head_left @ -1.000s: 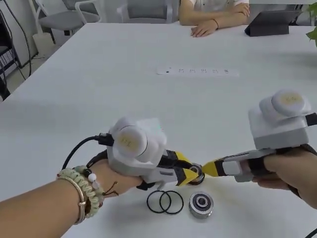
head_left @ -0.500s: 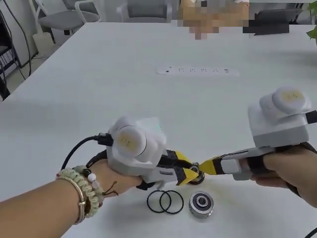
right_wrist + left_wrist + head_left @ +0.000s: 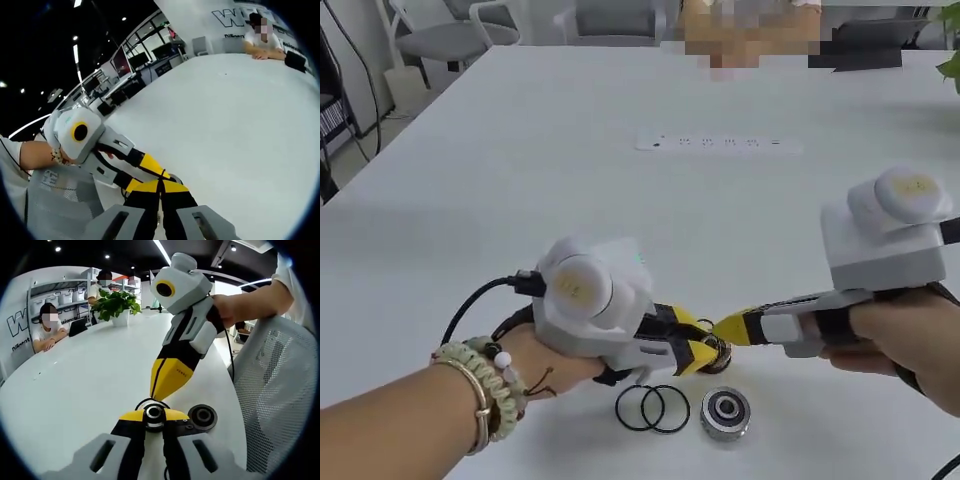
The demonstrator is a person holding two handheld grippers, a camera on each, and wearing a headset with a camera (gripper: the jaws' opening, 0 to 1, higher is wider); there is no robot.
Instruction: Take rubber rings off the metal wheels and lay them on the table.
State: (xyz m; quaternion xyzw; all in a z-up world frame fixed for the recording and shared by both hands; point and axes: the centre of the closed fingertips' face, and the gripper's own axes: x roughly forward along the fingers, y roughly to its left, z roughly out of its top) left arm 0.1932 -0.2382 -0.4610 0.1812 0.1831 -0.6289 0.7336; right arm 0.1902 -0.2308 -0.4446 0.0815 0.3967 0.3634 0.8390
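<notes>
Now your right tongs [image 3: 722, 328], jaws together, have crept left until their tip meets the wheel [image 3: 154, 413] that your left tongs [image 3: 700, 352] clamp just above the table [image 3: 620, 200]. Whether they've caught anything yet, I can't tell. Two rings [image 3: 653, 407] already lie near you.

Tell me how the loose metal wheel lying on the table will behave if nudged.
The loose wheel lies flat on its face, so it will probably slide rather than roll. It looks like solid metal, so it is likely heavy for its size and stiff. On the smooth table it may skid easily.
</notes>
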